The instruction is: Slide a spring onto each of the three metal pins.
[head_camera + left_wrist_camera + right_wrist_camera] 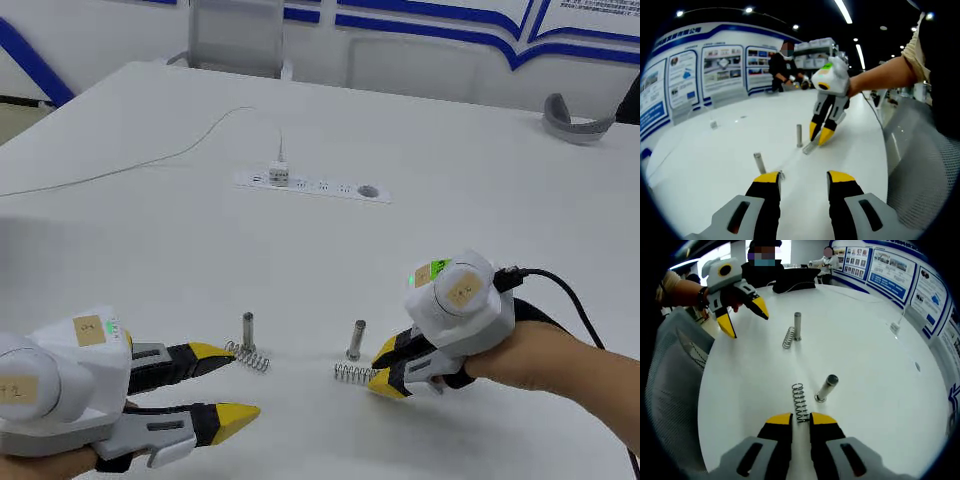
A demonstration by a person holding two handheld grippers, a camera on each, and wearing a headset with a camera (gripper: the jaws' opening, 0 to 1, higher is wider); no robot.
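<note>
Two short metal pins stand upright on the white table, one on the left (248, 328) and one on the right (356, 338). A spring (248, 357) lies flat at the foot of the left pin. My left gripper (228, 385) is open just in front of it, with nothing between its jaws. My right gripper (383, 368) is shut on the end of a second spring (799, 400), which lies on the table beside the right pin (826, 388). In the left gripper view, the near pin (759, 162) stands ahead of the left jaw and the right gripper (820, 136) is beyond.
A white power strip (310, 185) with a plugged-in cable lies mid-table. A grey curved object (575, 122) rests at the back right and a chair (235, 35) stands at the far edge. People stand at a bench behind (785, 67).
</note>
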